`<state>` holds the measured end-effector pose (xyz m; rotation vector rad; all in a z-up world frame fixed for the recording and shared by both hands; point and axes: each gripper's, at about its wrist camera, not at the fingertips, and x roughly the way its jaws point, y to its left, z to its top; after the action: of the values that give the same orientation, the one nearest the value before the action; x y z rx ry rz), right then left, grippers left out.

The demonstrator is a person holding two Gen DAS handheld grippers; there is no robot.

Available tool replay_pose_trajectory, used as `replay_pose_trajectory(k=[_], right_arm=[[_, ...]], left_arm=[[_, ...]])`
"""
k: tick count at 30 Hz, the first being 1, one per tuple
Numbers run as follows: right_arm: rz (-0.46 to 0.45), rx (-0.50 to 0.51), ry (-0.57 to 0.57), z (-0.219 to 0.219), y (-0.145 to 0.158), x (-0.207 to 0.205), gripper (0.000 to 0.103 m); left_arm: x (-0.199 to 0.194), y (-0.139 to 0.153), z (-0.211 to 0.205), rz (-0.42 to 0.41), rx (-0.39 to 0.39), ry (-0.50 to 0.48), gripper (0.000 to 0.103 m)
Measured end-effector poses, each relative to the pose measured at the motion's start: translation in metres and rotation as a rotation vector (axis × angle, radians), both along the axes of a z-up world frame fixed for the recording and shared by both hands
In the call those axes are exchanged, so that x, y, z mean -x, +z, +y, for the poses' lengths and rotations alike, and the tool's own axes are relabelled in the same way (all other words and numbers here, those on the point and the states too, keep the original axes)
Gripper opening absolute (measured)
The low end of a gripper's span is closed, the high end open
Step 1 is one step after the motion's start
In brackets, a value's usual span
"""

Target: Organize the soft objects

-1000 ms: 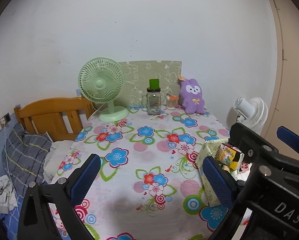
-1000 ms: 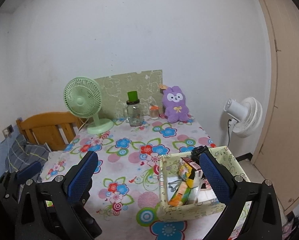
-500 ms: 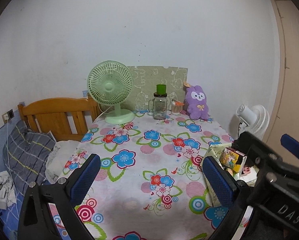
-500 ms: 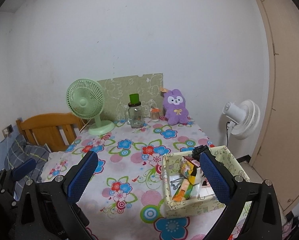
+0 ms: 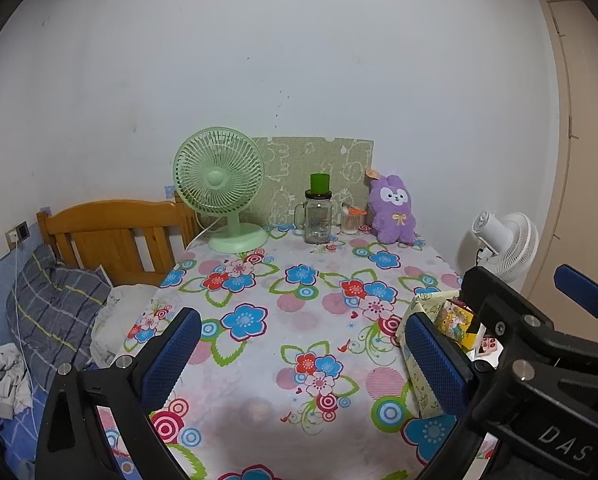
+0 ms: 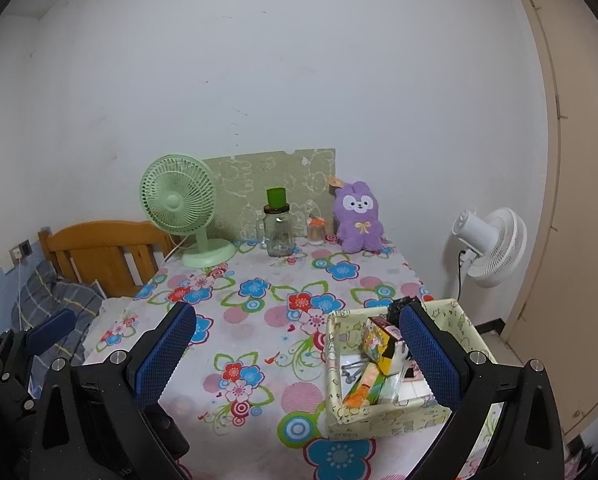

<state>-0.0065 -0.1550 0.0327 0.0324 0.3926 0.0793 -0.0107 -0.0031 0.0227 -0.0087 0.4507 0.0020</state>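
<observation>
Desk [image 6: 259,344] under flowered cloth, carrying all items below. Wooden bed headboard [image 5: 111,232] at 9 o'clock, off the desk. Green desk fan [image 6: 179,208] at 11 o'clock, far edge. Yellow storage box [image 6: 383,408] at 4 o'clock, holding small cartons. Purple plush bunny [image 6: 357,216] at 1 o'clock, upright against the wall. Glass jar [image 6: 278,230], green lid, 12 o'clock. Left hand-held gripper [image 5: 299,354]: wide, holding nothing. Right hand-held gripper [image 6: 297,350]: wide, holding nothing.

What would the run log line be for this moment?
left tool: open, empty | right tool: open, empty | plush rabbit: upright by wall, untouched
</observation>
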Motion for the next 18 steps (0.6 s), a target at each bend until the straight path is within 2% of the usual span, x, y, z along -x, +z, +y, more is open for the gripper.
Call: replay_pose_trajectory(k=[18], right_arm=[[-0.002, -0.018, 0.004, -0.0077, -0.0001, -0.0012, 0.103]], left_arm=[[-0.0002, 0.0021, -0.0063, -0.011, 0.013, 0.015, 0.103]])
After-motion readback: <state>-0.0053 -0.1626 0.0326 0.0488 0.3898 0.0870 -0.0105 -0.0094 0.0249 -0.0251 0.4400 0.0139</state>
